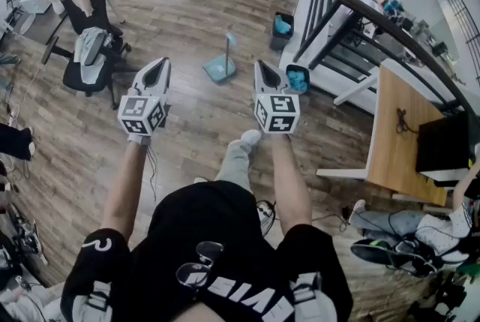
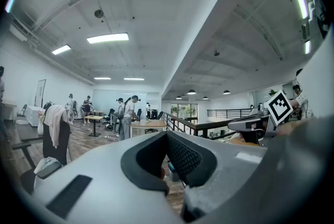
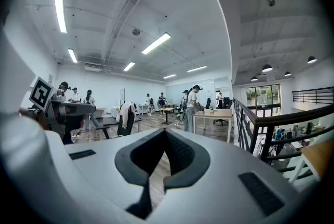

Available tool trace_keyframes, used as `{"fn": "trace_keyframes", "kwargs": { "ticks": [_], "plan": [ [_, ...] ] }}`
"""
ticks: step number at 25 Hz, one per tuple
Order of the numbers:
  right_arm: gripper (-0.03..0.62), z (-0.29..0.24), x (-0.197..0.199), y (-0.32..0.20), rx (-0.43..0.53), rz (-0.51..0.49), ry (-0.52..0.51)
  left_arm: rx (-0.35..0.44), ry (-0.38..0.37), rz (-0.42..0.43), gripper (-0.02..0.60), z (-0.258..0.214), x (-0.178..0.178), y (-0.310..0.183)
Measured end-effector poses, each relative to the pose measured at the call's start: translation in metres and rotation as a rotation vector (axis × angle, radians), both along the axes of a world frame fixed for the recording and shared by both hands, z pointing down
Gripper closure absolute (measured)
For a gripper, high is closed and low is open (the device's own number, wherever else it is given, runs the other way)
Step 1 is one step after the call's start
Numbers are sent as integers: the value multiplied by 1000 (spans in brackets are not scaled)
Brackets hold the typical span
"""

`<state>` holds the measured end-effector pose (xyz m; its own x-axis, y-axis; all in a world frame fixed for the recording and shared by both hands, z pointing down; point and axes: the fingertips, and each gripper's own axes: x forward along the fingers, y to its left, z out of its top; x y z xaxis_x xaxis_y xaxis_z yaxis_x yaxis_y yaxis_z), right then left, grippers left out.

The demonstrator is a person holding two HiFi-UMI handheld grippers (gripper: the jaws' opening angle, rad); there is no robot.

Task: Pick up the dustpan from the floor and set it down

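Observation:
A teal dustpan (image 1: 220, 70) stands on the wooden floor with its long handle (image 1: 229, 46) upright. It is ahead of me, between my two grippers and a little beyond them. My left gripper (image 1: 159, 65) is held level above the floor to the dustpan's left, jaws shut and empty. My right gripper (image 1: 263, 67) hovers to its right, also shut with nothing in it. In the left gripper view my left gripper (image 2: 167, 134) shows its tips together; in the right gripper view my right gripper (image 3: 165, 132) looks the same. Neither gripper view shows the dustpan.
An office chair (image 1: 90, 50) draped with clothes stands at the left. Two dark bins (image 1: 283, 28) (image 1: 297, 78) with teal contents sit by the stair railing (image 1: 360, 16) at the right. A wooden desk (image 1: 401, 133) is further right. My shoe (image 1: 250, 138) is below the grippers.

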<state>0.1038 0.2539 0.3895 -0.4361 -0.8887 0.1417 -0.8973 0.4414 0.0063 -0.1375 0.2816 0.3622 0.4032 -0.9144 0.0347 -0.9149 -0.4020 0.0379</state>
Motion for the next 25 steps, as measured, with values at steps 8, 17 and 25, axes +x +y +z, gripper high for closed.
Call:
{"fn": "trace_keyframes", "kwargs": {
  "ticks": [8,17,25],
  "plan": [
    [600,6,2,-21,-8,-9,-2,-41,48,31,584,8,7,-14],
    [600,28,1,-62,-46,-15,0,-89,78,29,584,31,6,-53],
    [600,47,-1,-132,-97,-18,0,-137,92,49,583,47,11,-124]
  ]
}}
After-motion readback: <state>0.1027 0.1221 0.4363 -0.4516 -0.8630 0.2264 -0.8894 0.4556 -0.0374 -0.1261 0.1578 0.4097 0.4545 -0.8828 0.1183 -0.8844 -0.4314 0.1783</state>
